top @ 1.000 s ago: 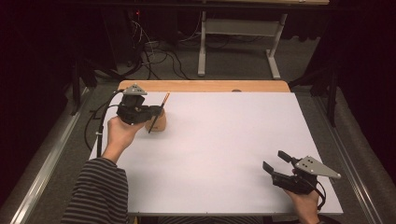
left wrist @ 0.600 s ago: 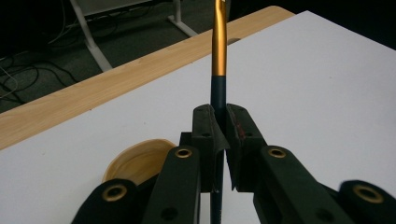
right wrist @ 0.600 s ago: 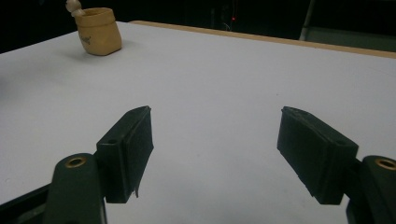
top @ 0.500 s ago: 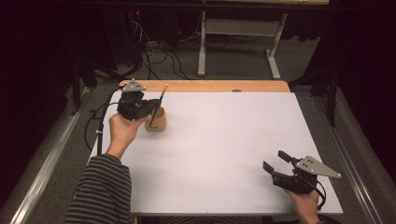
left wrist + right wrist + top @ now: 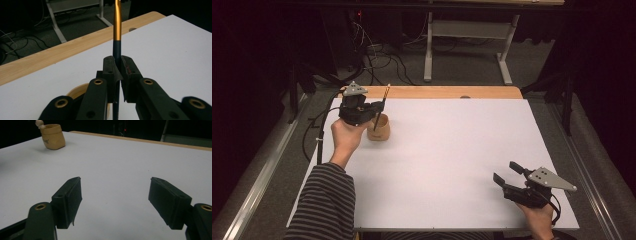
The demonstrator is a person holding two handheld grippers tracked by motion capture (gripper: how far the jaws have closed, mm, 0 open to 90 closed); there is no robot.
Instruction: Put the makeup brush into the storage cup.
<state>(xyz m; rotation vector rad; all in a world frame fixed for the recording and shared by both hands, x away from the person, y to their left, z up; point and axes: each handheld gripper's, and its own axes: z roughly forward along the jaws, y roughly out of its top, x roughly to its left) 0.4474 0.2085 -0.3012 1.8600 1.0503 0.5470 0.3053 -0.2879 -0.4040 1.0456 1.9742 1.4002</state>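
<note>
Item: pencil [image 5: 117,30], slender, dark lower shaft with gold-orange upper length. It is being held between the jaws of the left gripper [image 5: 373,107], which are being pressed narrow against its dark section. Its long axis is being kept near upright, tilted slightly, the gold end pointing up and away from the table; in the left gripper view the lower end is being hidden behind the jaws.

Item: wooden cup [image 5: 379,127], small, light-coloured, standing upright on the white table top [image 5: 452,150] at the far left. It is being seen just below and beside the clamped jaws, so the pencil is being positioned directly over or within its mouth; whether the tip is inside cannot be told.

Item: right gripper [image 5: 115,195], jaws being held wide apart with nothing between them, resting at the near right corner, well apart from the cup.

Judgement: the left hand [image 5: 346,140] is being placed far nearer the cup; any coming move is likely being made along the pencil's own vertical axis.
</note>
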